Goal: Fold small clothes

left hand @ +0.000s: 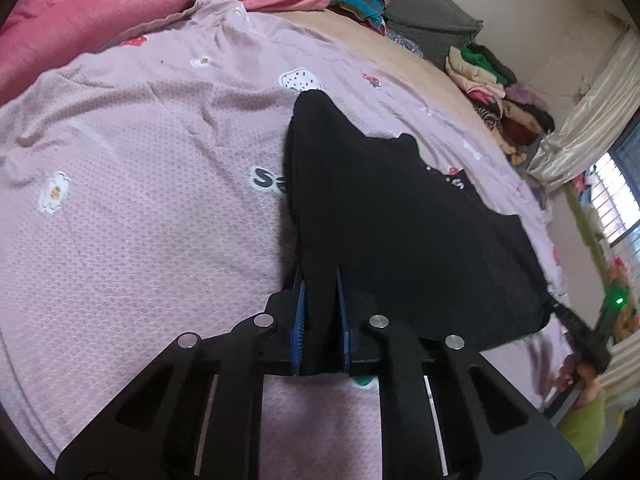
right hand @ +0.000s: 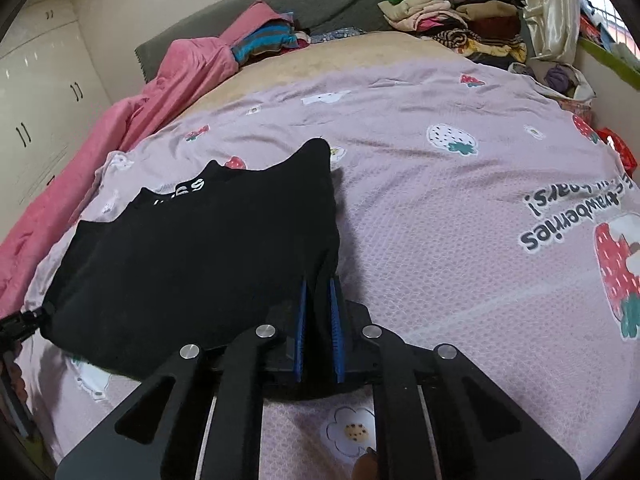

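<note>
A small black garment (left hand: 400, 220) with white lettering lies spread on the pink printed bedsheet (left hand: 140, 200). My left gripper (left hand: 320, 276) is shut on the near left corner of its hem, black cloth pinched between the blue pads. In the right wrist view the same black garment (right hand: 192, 260) stretches away to the left, and my right gripper (right hand: 318, 284) is shut on its near right corner. The other gripper shows as a dark shape at the far edge of each view, right gripper (left hand: 576, 328) and left gripper (right hand: 16, 328).
A pink quilt (left hand: 100, 12) is bunched along the left side of the bed. Piles of folded clothes (right hand: 452, 20) sit by the grey headboard (right hand: 304, 0). White wardrobe doors (right hand: 40, 92) stand at the left; a curtain and window (left hand: 612, 196) at the right.
</note>
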Motion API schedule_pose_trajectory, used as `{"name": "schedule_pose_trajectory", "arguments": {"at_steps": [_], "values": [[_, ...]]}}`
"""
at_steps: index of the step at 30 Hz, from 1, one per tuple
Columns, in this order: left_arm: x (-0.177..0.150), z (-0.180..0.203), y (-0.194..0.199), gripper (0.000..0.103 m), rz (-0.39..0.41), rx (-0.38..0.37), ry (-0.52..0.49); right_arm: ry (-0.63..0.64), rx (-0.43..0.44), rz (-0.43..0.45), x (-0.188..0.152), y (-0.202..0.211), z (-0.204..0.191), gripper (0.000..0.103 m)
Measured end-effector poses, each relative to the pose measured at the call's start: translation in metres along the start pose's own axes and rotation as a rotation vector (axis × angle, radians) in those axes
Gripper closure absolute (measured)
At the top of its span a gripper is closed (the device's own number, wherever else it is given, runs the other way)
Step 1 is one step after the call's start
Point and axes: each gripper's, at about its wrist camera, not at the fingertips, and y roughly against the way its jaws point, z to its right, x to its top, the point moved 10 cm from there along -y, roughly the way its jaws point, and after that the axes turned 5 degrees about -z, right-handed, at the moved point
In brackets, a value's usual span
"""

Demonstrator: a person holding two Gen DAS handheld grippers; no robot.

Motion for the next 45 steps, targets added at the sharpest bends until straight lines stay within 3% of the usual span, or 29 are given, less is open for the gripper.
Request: {"name": "schedule_pose_trajectory", "arguments": {"at_steps": [11, 21, 31, 38, 45], "values": [[-0.012, -0.006, -0.009, 0.093, -0.026, 0.082, -0.059, -0.023, -0.041, -0.025, -0.016, -0.011, 0.007, 0.090], [-0.018, -0.004, -0.007, 0.088, -0.021, 0.163, -0.122, -0.030, -0.079, -0.018, -0.021, -0.007, 0.010, 0.077], [-0.024, -0.003, -0.004, 0.087, -0.019, 0.187, -0.143, -0.027, -0.101, -0.027, -0.028, -0.002, 0.011, 0.068], [-0.027, -0.002, -0.001, 0.086, -0.014, 0.196, -0.152, -0.021, -0.126, -0.008, -0.029, 0.009, 0.011, 0.055], [-0.029, -0.006, 0.006, 0.075, -0.004, 0.198, -0.138, -0.009, -0.117, 0.016, -0.029, 0.024, 0.002, 0.038]]}}
